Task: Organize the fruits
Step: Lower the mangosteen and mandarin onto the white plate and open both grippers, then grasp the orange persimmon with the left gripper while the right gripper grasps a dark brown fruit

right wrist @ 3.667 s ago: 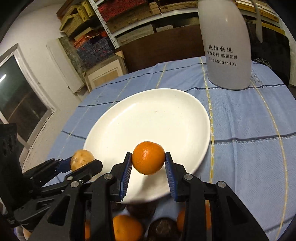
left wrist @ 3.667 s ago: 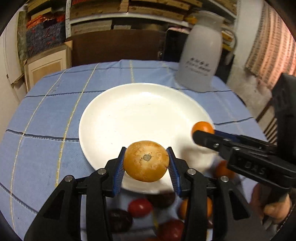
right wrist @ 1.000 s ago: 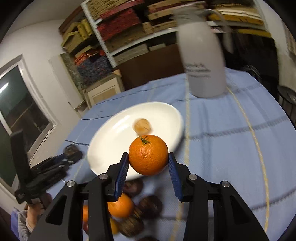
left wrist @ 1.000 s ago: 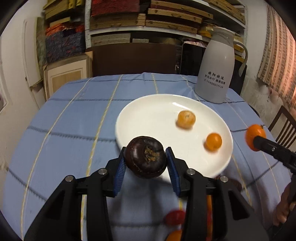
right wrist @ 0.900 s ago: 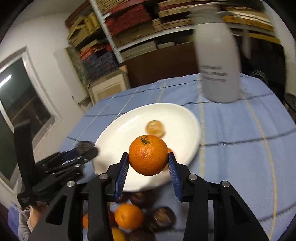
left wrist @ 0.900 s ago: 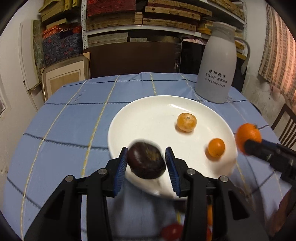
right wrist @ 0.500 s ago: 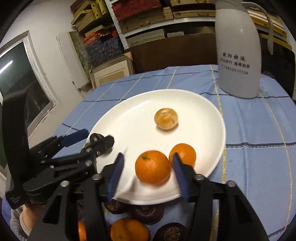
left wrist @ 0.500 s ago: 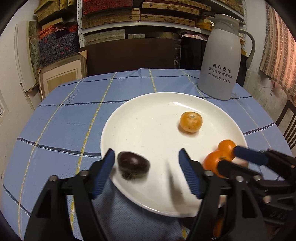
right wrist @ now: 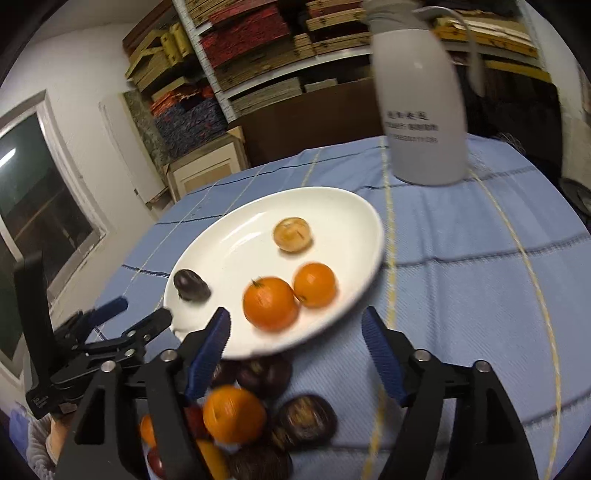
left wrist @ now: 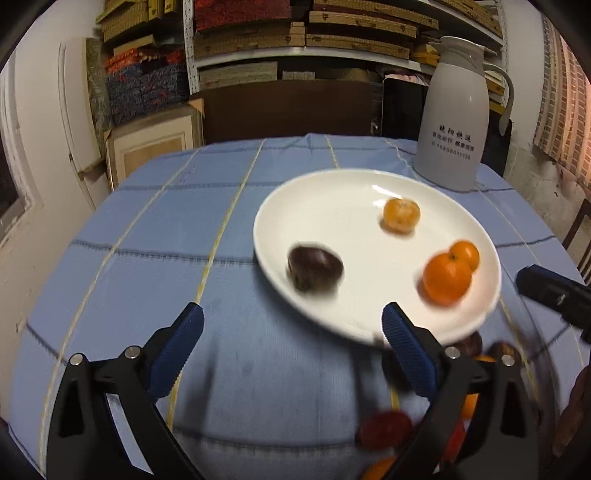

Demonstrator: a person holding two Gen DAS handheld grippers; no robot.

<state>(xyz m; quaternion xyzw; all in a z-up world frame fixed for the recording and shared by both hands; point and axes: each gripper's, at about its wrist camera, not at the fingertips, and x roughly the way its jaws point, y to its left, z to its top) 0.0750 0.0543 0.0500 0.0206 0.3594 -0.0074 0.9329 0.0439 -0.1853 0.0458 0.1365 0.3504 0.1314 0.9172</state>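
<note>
On the white plate (right wrist: 354, 206): dark fruit (left wrist: 314, 267) and big orange (right wrist: 270, 302), freshly dropped. Left gripper (left wrist: 291, 334) and right gripper (right wrist: 295, 334) both empty, still opening wide. More fruit (right wrist: 236, 413) waiting on desk (left wrist: 147, 229), next for pickup.

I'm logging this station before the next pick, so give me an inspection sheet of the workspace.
Surface: round table, blue checked cloth.
Job's things: white plate holds a dark fruit, two oranges touching, and a pale orange fruit; loose fruit pile on the cloth beside the plate's near rim.
Clutter: white thermos jug.
Grippers: left gripper and right gripper, jaws opening, nothing between them.
Cables: nothing seen.
Surroundings: stacked shelves, window.
</note>
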